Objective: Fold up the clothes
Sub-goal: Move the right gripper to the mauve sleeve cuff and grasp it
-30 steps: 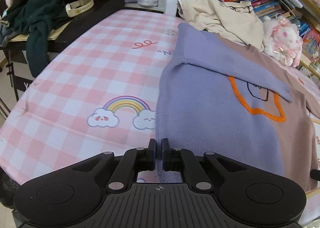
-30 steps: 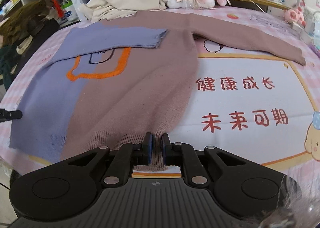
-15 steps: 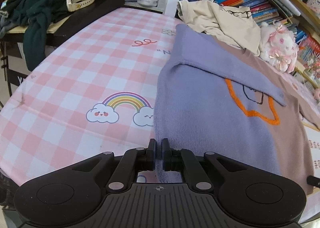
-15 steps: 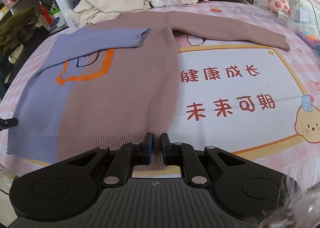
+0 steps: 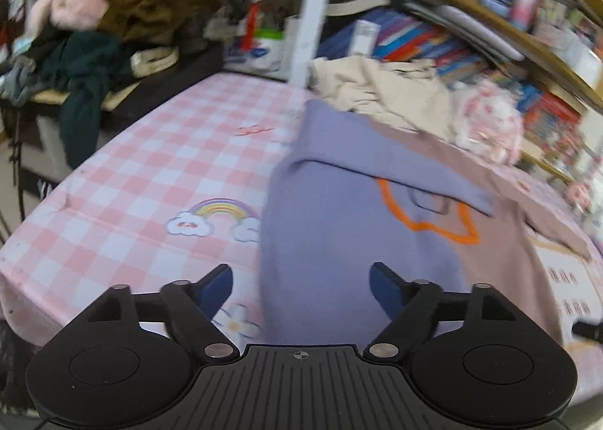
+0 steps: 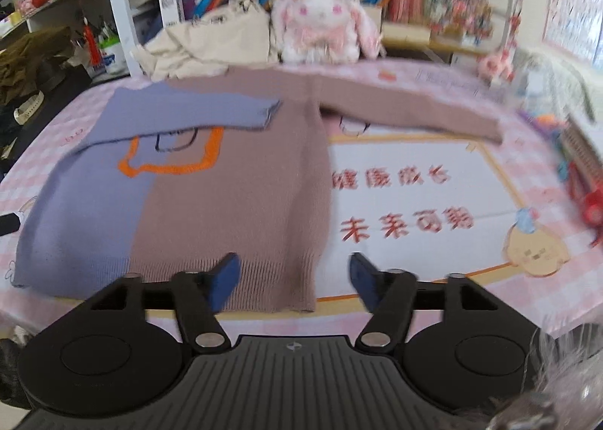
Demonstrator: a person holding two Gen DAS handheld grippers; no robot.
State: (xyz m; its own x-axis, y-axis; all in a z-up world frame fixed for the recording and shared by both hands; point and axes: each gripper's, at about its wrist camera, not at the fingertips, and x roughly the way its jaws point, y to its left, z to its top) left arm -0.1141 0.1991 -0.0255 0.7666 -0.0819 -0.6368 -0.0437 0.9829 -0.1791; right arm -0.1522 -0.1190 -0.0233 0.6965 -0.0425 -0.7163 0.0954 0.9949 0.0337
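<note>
Sweater lies flat on worktop, hem toward me, long axis running away toward the shelves. Purple sleeve already folded across chest; mauve sleeve extended to the right, unfolded. Left hand-held gripper spread wide, empty, over purple hem corner. Right hand-held gripper also spread, empty, straddling mauve hem corner. Judgement: the extended sleeve lies fwd and right of the right unit, so that arm is nearer for next fold. Frames blurred; contact w/ fabric not confirmable.
</note>
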